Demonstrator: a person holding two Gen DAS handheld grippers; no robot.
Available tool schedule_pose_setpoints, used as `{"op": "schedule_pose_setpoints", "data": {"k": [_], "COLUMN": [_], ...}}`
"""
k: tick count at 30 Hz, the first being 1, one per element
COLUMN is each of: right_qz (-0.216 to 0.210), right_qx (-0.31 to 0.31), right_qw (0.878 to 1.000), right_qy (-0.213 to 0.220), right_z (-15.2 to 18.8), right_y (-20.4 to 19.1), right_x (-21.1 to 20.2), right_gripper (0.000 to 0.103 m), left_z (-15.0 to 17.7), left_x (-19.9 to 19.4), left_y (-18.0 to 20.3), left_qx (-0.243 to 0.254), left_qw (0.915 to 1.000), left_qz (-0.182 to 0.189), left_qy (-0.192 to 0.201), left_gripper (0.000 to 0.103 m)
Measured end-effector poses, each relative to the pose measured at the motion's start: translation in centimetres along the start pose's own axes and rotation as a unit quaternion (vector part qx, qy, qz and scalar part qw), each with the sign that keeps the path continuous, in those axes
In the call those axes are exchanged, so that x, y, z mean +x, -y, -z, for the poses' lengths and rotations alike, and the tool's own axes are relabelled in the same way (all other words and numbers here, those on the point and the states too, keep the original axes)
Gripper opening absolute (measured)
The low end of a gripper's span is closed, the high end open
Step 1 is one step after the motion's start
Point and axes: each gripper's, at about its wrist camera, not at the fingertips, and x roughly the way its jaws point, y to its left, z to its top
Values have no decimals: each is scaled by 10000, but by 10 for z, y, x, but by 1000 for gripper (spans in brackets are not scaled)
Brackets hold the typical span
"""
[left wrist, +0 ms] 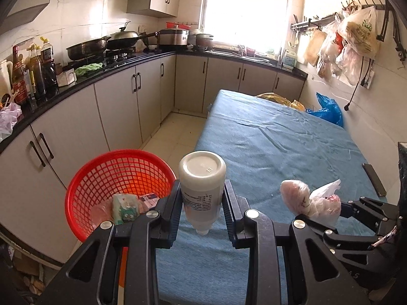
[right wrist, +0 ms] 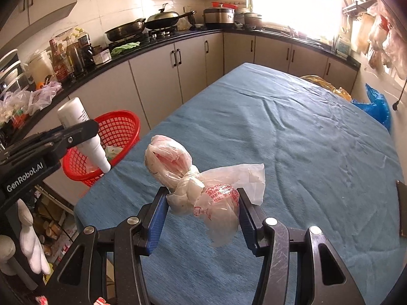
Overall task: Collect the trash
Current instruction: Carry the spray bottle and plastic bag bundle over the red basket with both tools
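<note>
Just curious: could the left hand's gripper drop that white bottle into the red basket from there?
Probably yes. The left gripper holds the white bottle right beside the red basket, whose open top is unobstructed.

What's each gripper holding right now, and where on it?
Left gripper clamps the white bottle around its body, cap end down. Right gripper holds the knotted plastic bag near the knot.

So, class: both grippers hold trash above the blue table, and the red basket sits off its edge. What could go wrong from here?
1. The white bottle hangs cap-down between the left gripper fingers; its smooth body might slip out before reaching the red basket.
2. The knotted plastic bag in the right gripper is soft and could sag free.
3. The basket looks shallow, so a careless drop may bounce out.
</note>
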Motion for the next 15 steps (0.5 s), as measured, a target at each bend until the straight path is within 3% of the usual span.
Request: {"op": "schedule_pose_setpoints", "data": {"k": [15], "right_qz": [-426], "right_qx": [-236], "right_qw": [9988], "right_qy": [14], "right_z": [-20], "right_y": [-42], "right_x": [20], "right_gripper": [57], "left_z": [-11], "left_x": [-16], "left_y": [-35], "left_qx": [-173], "left_qw": [9994], "left_qz": [-270], "left_qy": [118], "left_gripper": [29]}}
